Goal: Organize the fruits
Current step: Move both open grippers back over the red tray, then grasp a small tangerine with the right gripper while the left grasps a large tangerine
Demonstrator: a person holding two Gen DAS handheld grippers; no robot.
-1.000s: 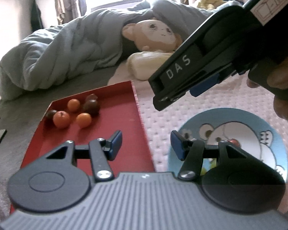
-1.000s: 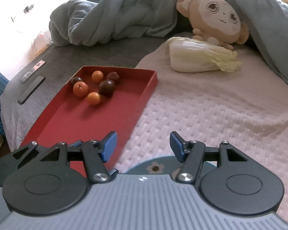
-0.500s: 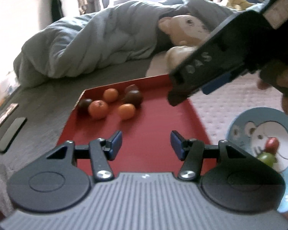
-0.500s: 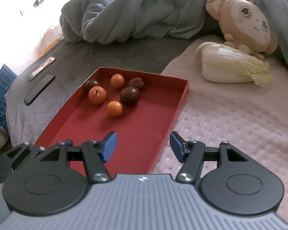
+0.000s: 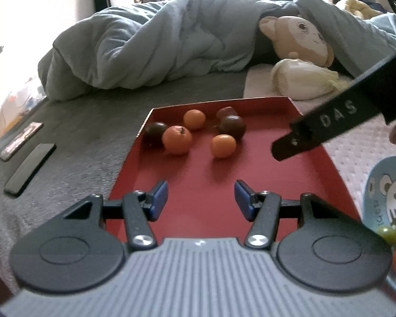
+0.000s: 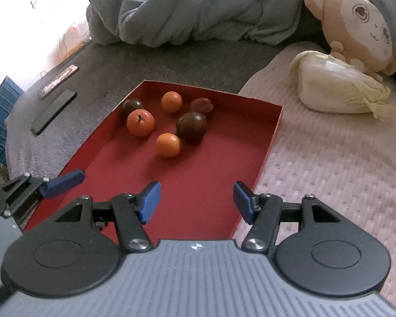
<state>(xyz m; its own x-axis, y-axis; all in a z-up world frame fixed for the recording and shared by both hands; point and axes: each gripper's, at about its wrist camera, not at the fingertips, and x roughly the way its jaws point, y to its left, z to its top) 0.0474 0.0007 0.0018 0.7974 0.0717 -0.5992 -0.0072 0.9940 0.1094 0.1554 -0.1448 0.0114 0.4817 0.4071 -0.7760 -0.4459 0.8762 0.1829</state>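
Hovering over red tray (image 6: 266, 142) | left gripper (image 5: 200, 198), right gripper (image 6: 196, 200): half-open, empty | oranges (image 6: 168, 144): light, round, roll-prone; pinching across widest part.

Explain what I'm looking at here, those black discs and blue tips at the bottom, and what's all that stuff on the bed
There is no robot here. A person holds a hand-held gripper in each hand, each carrying a camera that looks out along its two blue-tipped fingers. One picture is from the left hand-held gripper, the other from the right hand-held gripper. Both are open and hold nothing. Ahead, on the bed, lies a red tray with six small fruits, orange and dark. A blue cartoon plate with more fruit sits to its right. Behind are a cabbage, a plush toy and a rumpled duvet.
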